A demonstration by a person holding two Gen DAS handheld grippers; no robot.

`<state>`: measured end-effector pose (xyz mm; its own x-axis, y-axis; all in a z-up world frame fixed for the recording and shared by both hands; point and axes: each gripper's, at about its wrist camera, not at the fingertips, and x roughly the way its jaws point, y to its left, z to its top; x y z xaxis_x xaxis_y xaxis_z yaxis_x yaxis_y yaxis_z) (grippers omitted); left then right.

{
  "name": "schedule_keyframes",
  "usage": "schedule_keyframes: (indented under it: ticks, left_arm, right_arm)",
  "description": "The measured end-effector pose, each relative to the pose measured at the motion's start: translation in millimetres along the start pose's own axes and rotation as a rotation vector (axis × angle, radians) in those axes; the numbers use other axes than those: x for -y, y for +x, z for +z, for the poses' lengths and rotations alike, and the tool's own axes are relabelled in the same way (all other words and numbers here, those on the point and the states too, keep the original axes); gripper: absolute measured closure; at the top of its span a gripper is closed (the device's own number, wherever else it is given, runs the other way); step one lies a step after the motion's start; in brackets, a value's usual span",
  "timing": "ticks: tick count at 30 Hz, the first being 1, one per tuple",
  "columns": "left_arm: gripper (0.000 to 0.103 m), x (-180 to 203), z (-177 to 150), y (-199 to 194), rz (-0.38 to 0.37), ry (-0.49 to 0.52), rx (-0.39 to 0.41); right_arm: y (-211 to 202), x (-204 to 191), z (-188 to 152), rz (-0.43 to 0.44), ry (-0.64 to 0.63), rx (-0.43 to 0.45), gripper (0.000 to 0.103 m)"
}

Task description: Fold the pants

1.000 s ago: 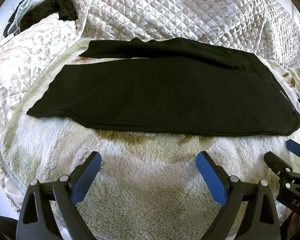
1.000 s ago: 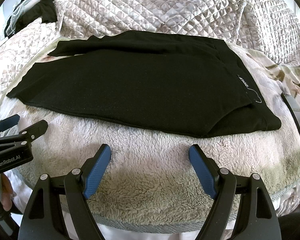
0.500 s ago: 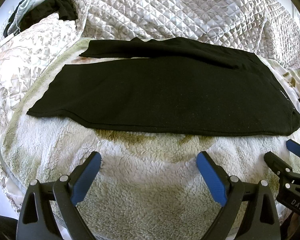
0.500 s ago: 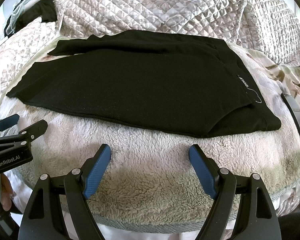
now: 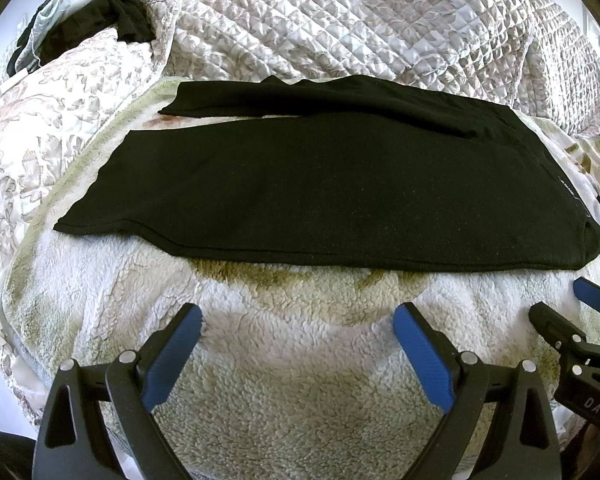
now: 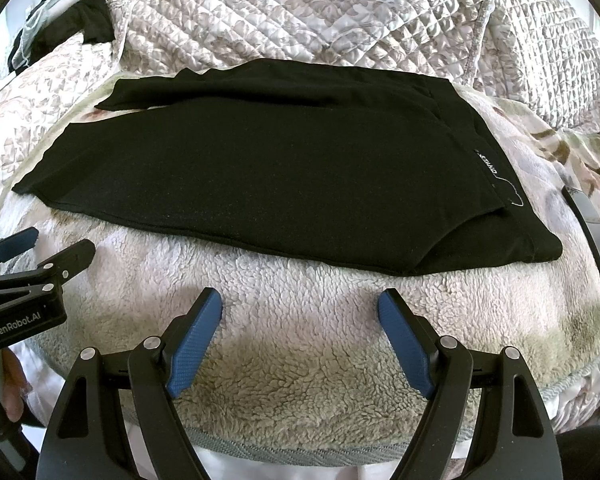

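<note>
Pants point(image 5: 332, 184) flat — phone point(image 6: 592, 236) beside

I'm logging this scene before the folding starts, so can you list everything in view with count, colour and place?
pants: one, black, laid flat across the fleece blanket, waistband to the right, legs to the left.
fleece blanket: one, cream-white with greenish patches, under the pants.
quilted bedspread: one, pale grey-beige floral, bunched behind the pants.
dark clothes: a small pile, black and pale, far left corner.
flat dark object: one, black, right of the waistband; cannot tell what it is.
left gripper: one, black with blue pads, open above the blanket.
right gripper: one, same colours, open, near the waistband end.
</note>
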<state>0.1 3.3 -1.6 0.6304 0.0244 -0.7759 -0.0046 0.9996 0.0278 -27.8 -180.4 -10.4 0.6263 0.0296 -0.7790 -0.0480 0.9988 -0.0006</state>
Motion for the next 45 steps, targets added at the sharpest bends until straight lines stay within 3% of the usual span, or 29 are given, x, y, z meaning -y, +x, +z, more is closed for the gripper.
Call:
schedule_keyframes:
  ticks: [45]
  left_arm:
    - [0.002, 0.3, -1.7, 0.7, -0.005, -0.001, 0.009]
  right_arm:
    - [2.0, 3.3, 5.3, 0.015, 0.004, -0.023, 0.022]
